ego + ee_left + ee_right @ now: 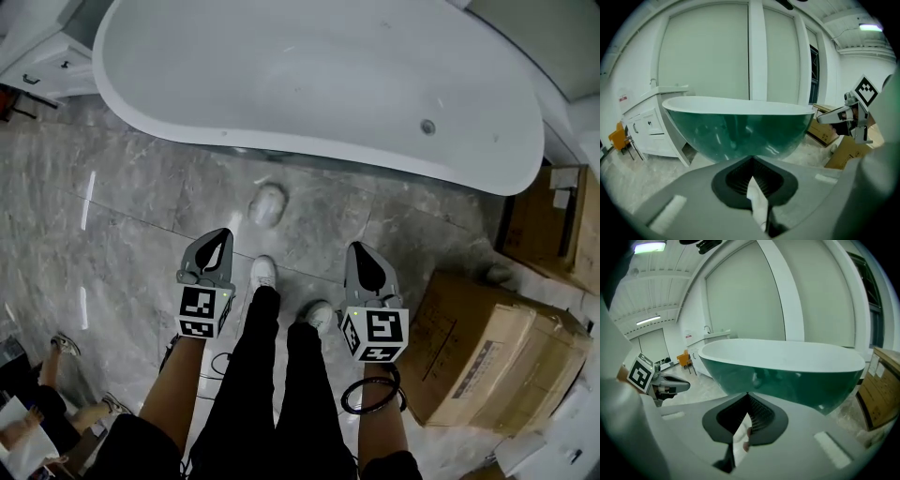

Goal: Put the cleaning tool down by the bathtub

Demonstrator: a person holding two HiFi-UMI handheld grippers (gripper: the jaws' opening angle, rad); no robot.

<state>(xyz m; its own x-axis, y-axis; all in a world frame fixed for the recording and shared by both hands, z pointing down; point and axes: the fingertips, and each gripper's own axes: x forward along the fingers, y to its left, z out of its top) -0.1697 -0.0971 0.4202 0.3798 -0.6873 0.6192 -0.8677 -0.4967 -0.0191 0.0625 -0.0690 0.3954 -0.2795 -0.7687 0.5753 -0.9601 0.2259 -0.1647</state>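
The cleaning tool (pixel 267 203), a small white rounded object, lies on the grey marble floor just in front of the bathtub (pixel 319 84). The tub is white inside and dark green outside (pixel 740 133) (pixel 787 378). My left gripper (pixel 217 236) hovers a short way behind the tool and to its left, jaws shut and holding nothing. My right gripper (pixel 362 249) is level with it, to the tool's right, also shut and empty. Both point towards the tub. In the gripper views the closed jaws (pixel 751 159) (pixel 747 394) hide the floor below, so the tool cannot be made out there.
My own white shoes (pixel 264 272) (pixel 319 314) stand between the grippers. Cardboard boxes (pixel 487 352) (pixel 548 225) crowd the right side. A white cabinet (pixel 47 66) stands left of the tub. Another person's feet (pixel 66 345) are at the lower left.
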